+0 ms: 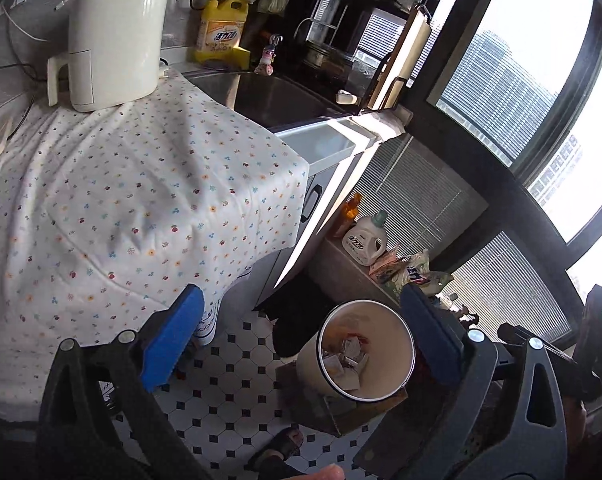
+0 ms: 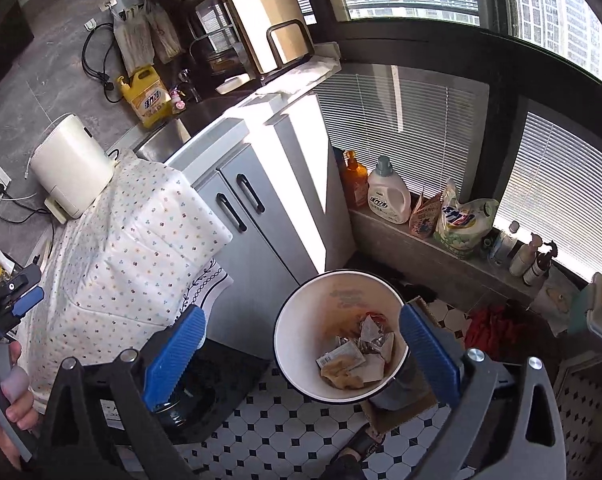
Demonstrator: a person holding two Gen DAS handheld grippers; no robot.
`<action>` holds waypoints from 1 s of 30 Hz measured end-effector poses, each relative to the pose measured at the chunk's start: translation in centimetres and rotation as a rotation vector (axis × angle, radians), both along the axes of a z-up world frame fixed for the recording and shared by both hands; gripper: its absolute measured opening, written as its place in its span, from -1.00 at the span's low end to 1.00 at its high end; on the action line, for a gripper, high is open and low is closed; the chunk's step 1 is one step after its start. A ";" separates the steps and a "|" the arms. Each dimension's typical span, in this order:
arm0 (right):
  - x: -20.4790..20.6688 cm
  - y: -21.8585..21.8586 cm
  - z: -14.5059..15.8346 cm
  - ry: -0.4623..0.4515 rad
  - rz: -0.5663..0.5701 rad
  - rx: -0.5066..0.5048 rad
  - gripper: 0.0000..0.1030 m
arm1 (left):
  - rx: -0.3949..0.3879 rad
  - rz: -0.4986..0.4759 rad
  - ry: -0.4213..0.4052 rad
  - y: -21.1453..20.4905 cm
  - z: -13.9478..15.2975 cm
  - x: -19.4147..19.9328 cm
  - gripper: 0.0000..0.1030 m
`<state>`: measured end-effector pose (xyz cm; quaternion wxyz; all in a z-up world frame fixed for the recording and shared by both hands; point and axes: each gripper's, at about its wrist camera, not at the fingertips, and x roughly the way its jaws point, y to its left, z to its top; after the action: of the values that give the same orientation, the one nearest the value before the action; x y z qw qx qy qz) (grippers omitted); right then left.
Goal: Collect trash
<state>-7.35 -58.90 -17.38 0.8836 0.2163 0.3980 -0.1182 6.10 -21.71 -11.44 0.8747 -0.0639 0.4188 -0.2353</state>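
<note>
Floor tiles (image 2: 285, 432), white with small black diamonds, run under both grippers. The left gripper (image 1: 301, 344) hangs with its jaws spread wide and nothing between the blue pads; the right gripper (image 2: 301, 356) is the same, wide apart and empty. Just below them a white trash bin (image 2: 301, 344) with a dark rim stands on a piece of brown cardboard (image 2: 401, 412), and crumpled wrappers (image 2: 357, 356) lie at its bottom. A sandalled foot (image 2: 361, 446) stands on the tiles beside the cardboard.

To the left, a flower-dotted cloth (image 1: 133, 200) drapes over the table, with a white appliance (image 1: 117, 44) standing on its far end. Beyond the cloth a grey cabinet (image 2: 257, 232) with two black handles carries a steel sink (image 1: 277, 96); a yellow detergent jug (image 1: 221, 28) stands at the sink's back edge, against the grey wall.

To the right of the bin, a low ledge (image 2: 421, 248) below the window holds an orange bottle (image 2: 355, 180), a white detergent bottle (image 2: 389, 194) and refill pouches (image 2: 461, 224). Behind them, slatted blinds (image 2: 413, 128) cover the lower panes, and tall buildings show through the upper glass.
</note>
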 end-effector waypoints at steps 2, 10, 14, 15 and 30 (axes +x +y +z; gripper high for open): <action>-0.7 1.1 0.9 -0.012 -0.010 0.004 0.85 | 0.002 0.005 -0.020 1.7 0.9 -1.0 0.89; -4.7 6.5 5.0 -0.080 -0.037 -0.013 0.85 | -0.038 0.023 -0.083 8.8 3.8 -6.5 0.89; -7.3 9.6 7.2 -0.127 -0.024 -0.022 0.85 | -0.053 0.033 -0.105 12.0 4.7 -9.5 0.89; -7.9 10.5 7.6 -0.136 -0.015 -0.025 0.85 | -0.058 0.037 -0.110 12.8 4.9 -10.3 0.89; -16.3 20.7 11.5 -0.197 0.058 -0.081 0.85 | -0.075 0.094 -0.227 22.2 8.9 -19.5 0.89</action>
<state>-23.62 -38.23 -5.89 0.9295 0.1793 0.3104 -0.0866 -13.40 0.54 -2.49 0.9235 -0.0890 0.3047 -0.2154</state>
